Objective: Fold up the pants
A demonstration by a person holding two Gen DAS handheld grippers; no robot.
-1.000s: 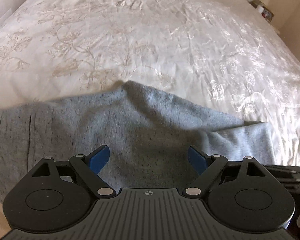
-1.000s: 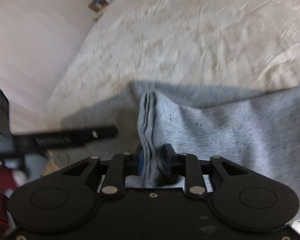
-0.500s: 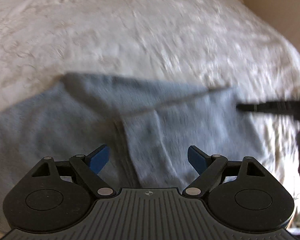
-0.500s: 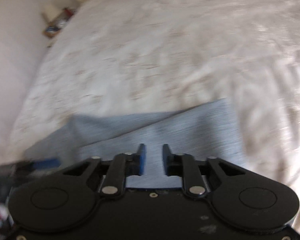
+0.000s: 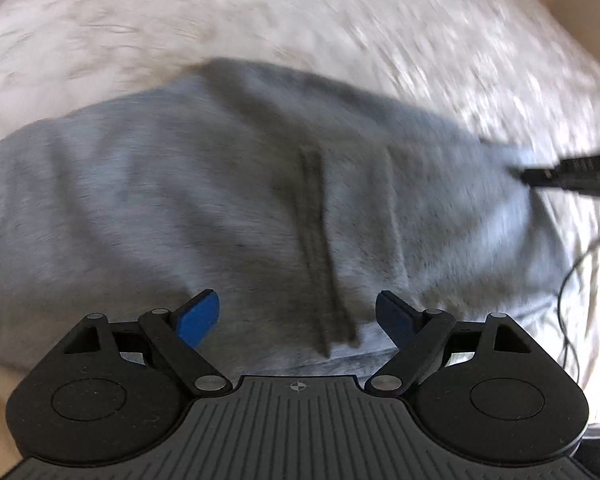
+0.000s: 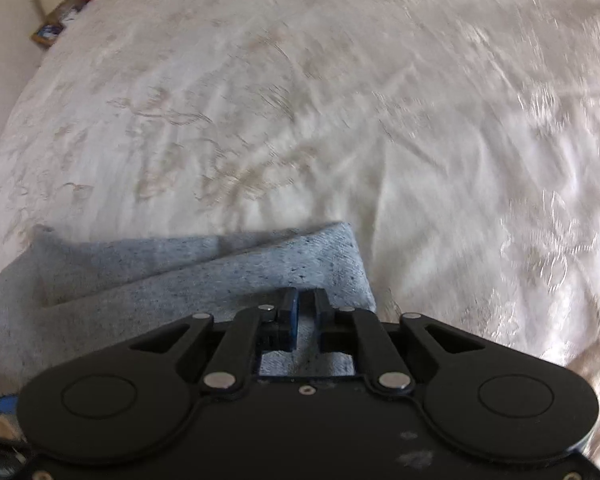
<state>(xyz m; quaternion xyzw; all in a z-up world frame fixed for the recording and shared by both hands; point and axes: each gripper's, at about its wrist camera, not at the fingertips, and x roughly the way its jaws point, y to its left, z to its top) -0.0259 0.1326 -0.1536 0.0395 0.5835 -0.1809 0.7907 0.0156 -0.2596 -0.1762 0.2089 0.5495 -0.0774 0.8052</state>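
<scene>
Left wrist view: the left gripper (image 5: 298, 312) tips steeply down, jaws spread wide over the grey pants (image 5: 228, 200), gripping nothing. The pants lie across the white bedspread (image 5: 340, 20).

Right wrist view: the right gripper (image 6: 303, 312), also angled down, is nearly pressed together; whether it pinches the pants' corner at six o'clock, I cannot tell.

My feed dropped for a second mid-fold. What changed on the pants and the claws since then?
The right claw has let go of the bunched edge of the gray sweatpants it was pinching, and its jaws now stand nearly together with nothing between them, above the folded end. The left claw has shifted along the pants toward a dark seam. Unchanged: the left claw stays wide open, and the pants still lie on the white bedspread.
</scene>
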